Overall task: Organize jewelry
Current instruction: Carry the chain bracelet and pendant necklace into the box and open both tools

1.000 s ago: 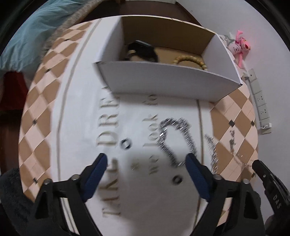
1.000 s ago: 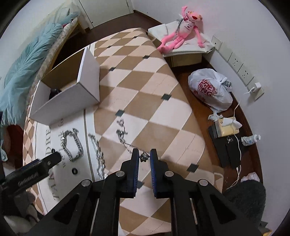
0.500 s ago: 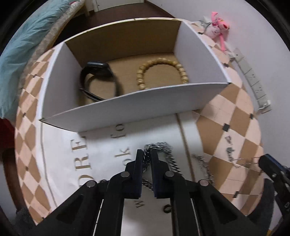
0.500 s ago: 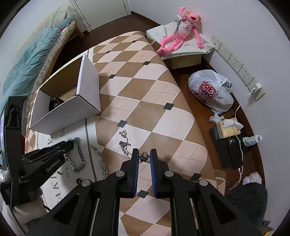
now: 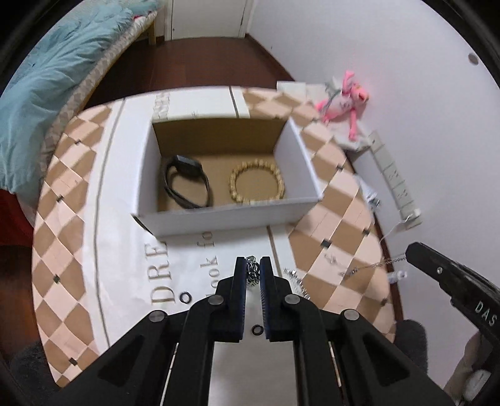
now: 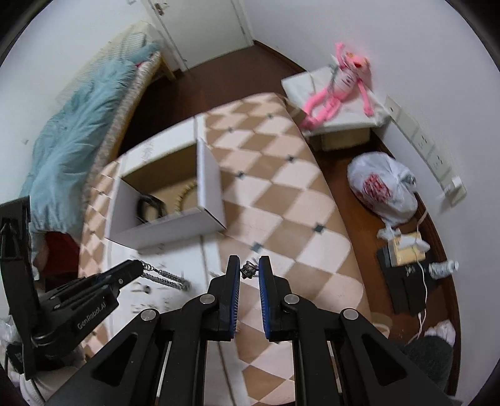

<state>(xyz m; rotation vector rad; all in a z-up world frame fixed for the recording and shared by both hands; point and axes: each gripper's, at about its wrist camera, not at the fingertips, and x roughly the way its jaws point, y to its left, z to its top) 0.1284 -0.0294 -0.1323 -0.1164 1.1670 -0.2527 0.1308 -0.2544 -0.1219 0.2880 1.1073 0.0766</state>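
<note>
White walls [image 6: 312, 28], dark wood floor [image 6: 237, 71], bed w/ teal blanket [image 6: 72, 134], white door [image 5: 206, 18]

We note left gripper [image 5: 253, 268]: matte black linkage arms, silver round rivets at pivots, fingers [image 5: 239, 292] lined with ribbed blue pads. Right gripper [image 6: 249, 269]: same black frame, same blue-padded fingers [image 6: 265, 299]. We read white lettering "GenRobot.AI" on left body, "DAS" on right body.
</note>
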